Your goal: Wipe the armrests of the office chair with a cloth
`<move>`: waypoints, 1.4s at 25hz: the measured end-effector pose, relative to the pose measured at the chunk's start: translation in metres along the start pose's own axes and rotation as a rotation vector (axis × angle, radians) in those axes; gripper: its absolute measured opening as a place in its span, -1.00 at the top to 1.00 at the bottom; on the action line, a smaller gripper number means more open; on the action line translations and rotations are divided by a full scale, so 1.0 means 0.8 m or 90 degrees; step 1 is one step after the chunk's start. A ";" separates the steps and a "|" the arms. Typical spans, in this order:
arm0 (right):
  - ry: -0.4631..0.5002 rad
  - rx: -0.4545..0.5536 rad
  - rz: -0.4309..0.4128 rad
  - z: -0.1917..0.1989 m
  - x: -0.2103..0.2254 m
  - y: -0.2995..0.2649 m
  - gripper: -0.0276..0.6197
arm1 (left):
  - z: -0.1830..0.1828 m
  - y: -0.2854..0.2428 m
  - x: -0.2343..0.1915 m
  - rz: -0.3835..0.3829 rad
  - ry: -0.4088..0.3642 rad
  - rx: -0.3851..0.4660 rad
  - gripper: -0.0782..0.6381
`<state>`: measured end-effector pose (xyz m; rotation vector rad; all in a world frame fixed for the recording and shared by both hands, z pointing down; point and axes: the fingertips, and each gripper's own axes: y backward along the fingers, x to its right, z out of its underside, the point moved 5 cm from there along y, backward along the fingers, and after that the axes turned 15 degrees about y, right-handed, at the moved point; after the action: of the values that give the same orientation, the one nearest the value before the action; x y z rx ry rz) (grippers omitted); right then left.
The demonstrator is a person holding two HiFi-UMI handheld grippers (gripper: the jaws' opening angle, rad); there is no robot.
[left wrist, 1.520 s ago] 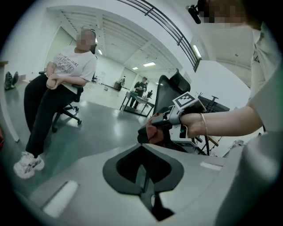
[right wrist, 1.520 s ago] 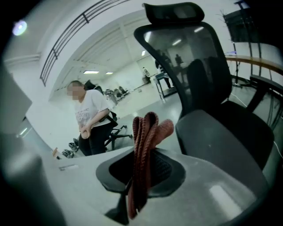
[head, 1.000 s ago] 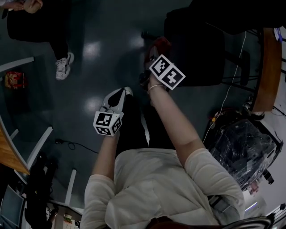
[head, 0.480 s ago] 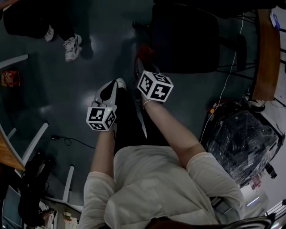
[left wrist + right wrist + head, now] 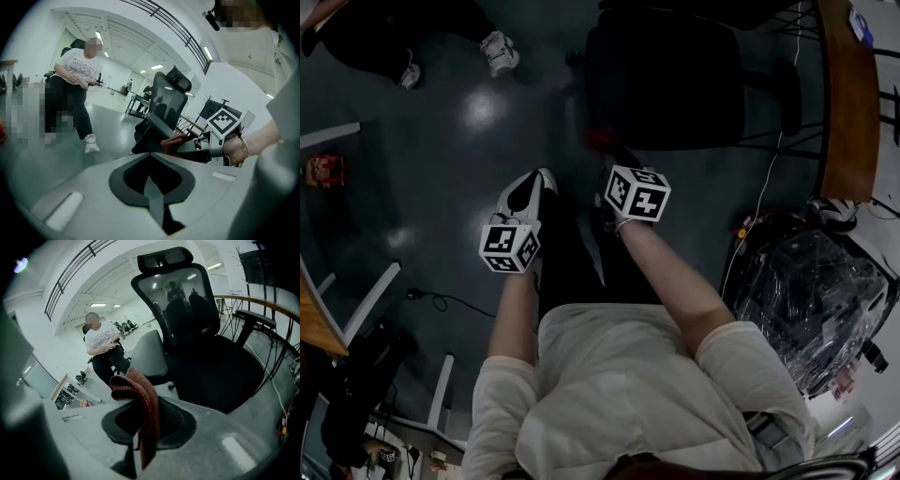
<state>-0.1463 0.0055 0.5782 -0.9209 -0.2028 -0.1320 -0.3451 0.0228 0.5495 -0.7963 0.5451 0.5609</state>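
Note:
A black mesh office chair (image 5: 666, 84) stands in front of me; in the right gripper view the chair (image 5: 206, 348) shows a grey left armrest pad (image 5: 147, 357) and a dark right armrest (image 5: 255, 317). My right gripper (image 5: 140, 427) is shut on a red-brown cloth (image 5: 140, 399), which hangs folded over the jaws, a short way short of the left armrest. The head view shows the cloth (image 5: 600, 141) just off the chair's near left corner. My left gripper (image 5: 152, 185) is shut with nothing in it, held lower left of the right gripper (image 5: 206, 145).
A person (image 5: 75, 93) stands on the glossy floor to the left, feet (image 5: 500, 52) at the top of the head view. A wooden desk (image 5: 848, 103) runs along the right, with a plastic-wrapped object (image 5: 811, 300) and cables below it.
The right gripper with the cloth has drawn back a little from the chair toward my body. The bystander's feet have moved up and away. The left gripper has barely moved.

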 end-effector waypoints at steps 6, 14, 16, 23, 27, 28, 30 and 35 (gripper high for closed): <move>0.023 -0.001 0.019 -0.002 0.048 0.027 0.77 | -0.001 0.002 0.028 0.000 -0.001 0.023 0.73; 0.077 0.037 0.011 -0.031 0.087 0.064 0.77 | -0.030 0.005 0.075 -0.002 -0.014 0.057 0.73; 0.126 0.060 0.000 -0.044 0.101 0.084 0.77 | -0.054 0.008 0.105 0.010 -0.024 0.092 0.73; 0.170 0.170 0.038 -0.096 0.174 0.196 0.77 | -0.125 -0.008 0.223 0.079 -0.092 0.170 0.73; 0.137 0.206 0.074 -0.103 0.228 0.247 0.77 | -0.123 -0.046 0.292 0.133 -0.111 0.162 0.73; 0.130 0.207 0.083 -0.100 0.241 0.256 0.77 | -0.118 -0.056 0.305 0.143 -0.111 0.153 0.73; 0.114 0.208 0.099 -0.094 0.267 0.268 0.77 | -0.104 -0.077 0.328 0.160 -0.109 0.128 0.73; 0.093 0.206 0.139 -0.094 0.341 0.277 0.77 | -0.071 -0.144 0.373 0.186 -0.116 0.066 0.73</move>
<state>0.1723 0.0714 0.4248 -0.6035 0.0147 0.0360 -0.0680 -0.0112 0.3838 -0.5623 0.5208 0.8587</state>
